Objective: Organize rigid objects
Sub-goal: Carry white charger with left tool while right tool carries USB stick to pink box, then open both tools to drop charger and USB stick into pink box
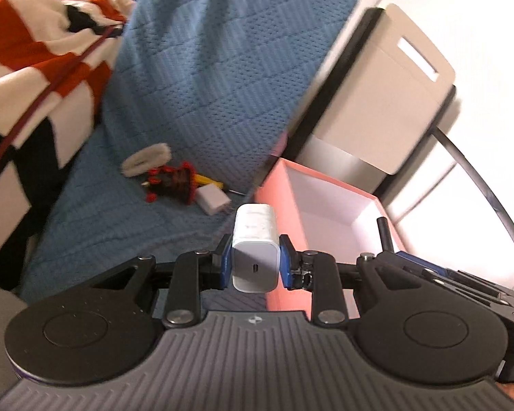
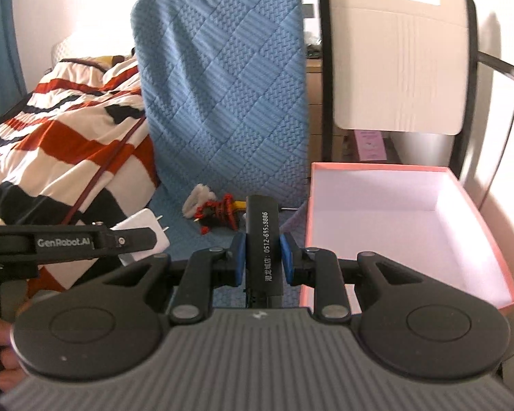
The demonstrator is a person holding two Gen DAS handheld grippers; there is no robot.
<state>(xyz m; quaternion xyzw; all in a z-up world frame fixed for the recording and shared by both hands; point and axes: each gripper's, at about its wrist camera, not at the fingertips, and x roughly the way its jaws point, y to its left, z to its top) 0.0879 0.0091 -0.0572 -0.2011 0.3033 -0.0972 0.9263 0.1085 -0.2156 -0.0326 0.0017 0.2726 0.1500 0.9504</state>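
My left gripper (image 1: pixel 255 257) is shut on a white charger block (image 1: pixel 255 239), its port end facing the camera, just left of the open pink box (image 1: pixel 277 185). In the right wrist view my right gripper (image 2: pixel 264 255) is shut on a black bar with white printed digits (image 2: pixel 264 236), held lengthwise beside the pink box (image 2: pixel 476 205). The left gripper (image 2: pixel 133 239) shows there side-on at the left with the white charger (image 2: pixel 138 221). On the blue-covered seat lie another white charger (image 1: pixel 214 200), a red and black item (image 1: pixel 171 179), a yellow piece (image 1: pixel 207 179) and a white fluffy item (image 1: pixel 147 159).
A blue quilted cover (image 2: pixel 222 85) drapes the chair holding the loose items. A beige chair back (image 2: pixel 397 61) stands behind the pink box. A striped red, white and black bedspread (image 2: pixel 58 130) lies to the left. A hand (image 2: pixel 3 359) shows at the lower left.
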